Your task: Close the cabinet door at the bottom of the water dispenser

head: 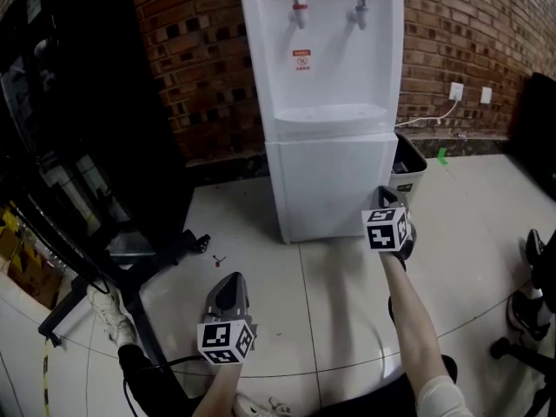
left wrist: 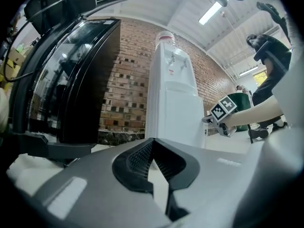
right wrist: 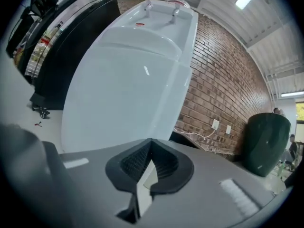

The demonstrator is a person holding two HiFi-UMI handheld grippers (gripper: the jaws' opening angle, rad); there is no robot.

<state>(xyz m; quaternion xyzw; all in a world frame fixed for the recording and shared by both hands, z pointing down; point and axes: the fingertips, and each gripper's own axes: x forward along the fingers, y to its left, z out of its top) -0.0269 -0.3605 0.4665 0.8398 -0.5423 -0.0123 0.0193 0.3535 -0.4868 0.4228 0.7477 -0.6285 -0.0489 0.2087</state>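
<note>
FAR LEFT: a tall black appliance [head: 78,102] stands on a wheeled base against the brick wall [head: 200,68], its glossy front catching the room's light. Beside its foot, on the pale tiled floor [head: 330,294], we hold the left claw [head: 229,283] low and well short of the machine. Its jaws are closed tip to tip, with nothing between them.

CENTRE: the white water dispenser [head: 326,59] stands with its back to the brick, a red tap [head: 299,10] and a pale tap [head: 360,10] near its top. The cabinet door [head: 330,185] fills the lower front of the machine. It lies flush with the body, and no gap shows along its edges.

At the door's right edge, in its lower half, we hold the right claw [head: 385,200] on an outstretched bare forearm [head: 417,320]. Its jaws are pressed together and empty. Whether its tip touches the white panel we cannot tell.

RIGHT: a dark bin [head: 410,165] sits just beside the dispenser, partly behind the right claw. Farther along the wall are two white sockets [head: 457,90], a white cable trailing from one. A small green mark [head: 441,155] lies on the floor below them, and a black chair base [head: 521,311] shows at the far edge.
</note>
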